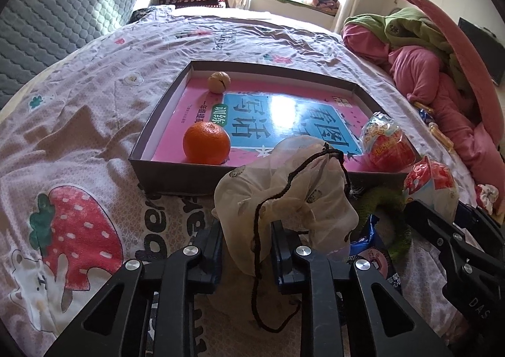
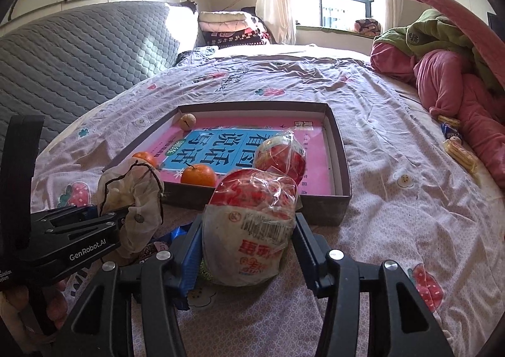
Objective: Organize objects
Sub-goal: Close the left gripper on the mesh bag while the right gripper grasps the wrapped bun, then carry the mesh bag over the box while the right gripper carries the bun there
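Both claws grip: right claw [image 2: 249,249] clamps a snack pack [image 2: 252,224], left claw [image 1: 246,249] pinches a mesh pouch [image 1: 284,199] tight. Box [image 2: 342,167] lies at twelve o'clock, orange [image 1: 206,143] inside. Pickup looks done; next, carry both forward over the rim.

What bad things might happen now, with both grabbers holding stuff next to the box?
1. The left gripper pinches only a fold of the floppy mesh pouch, so it may slip out, and its dangling black cord could snag.
2. The right gripper squeezes a crinkly wrapped snack; the slick plastic might slide or the food get squashed.
3. The box already holds oranges, which might roll if bumped.
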`<action>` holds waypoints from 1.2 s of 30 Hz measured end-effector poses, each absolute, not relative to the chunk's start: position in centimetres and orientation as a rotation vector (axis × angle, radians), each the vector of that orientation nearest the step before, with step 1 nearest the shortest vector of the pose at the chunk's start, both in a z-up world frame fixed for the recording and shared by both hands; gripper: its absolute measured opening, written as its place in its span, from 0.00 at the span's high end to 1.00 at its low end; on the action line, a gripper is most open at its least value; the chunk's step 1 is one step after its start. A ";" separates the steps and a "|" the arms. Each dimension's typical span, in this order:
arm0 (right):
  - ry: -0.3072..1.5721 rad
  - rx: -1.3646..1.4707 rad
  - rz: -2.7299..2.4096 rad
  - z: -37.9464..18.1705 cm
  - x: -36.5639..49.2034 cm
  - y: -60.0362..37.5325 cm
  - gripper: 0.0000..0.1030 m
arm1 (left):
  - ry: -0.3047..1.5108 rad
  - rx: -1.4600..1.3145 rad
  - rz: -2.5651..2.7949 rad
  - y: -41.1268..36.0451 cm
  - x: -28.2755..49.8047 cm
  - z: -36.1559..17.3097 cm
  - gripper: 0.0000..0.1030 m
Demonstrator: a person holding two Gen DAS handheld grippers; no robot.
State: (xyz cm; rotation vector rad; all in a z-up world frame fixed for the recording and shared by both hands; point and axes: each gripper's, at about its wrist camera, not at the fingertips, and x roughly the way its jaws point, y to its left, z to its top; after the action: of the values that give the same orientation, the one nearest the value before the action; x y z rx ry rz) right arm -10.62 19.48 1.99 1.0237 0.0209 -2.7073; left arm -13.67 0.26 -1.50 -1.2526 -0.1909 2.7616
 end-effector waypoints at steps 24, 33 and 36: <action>0.061 0.866 -2.734 4.3 -9.7 18.1 0.48 | -0.145 -0.973 2.901 -0.6 -11.2 3.4 0.76; 0.056 0.782 -2.764 5.5 -9.8 17.7 0.48 | -0.160 -0.875 2.953 -1.7 -11.0 5.0 0.76; 0.059 0.759 -2.772 5.8 -9.9 17.5 0.48 | -0.166 -0.849 2.970 -2.2 -11.0 5.4 0.76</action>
State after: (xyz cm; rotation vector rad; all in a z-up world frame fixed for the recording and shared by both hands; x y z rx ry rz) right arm -9.86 17.48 5.81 0.7592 0.0588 -2.7721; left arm -10.97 -2.16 5.40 -0.8486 -0.1661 2.9704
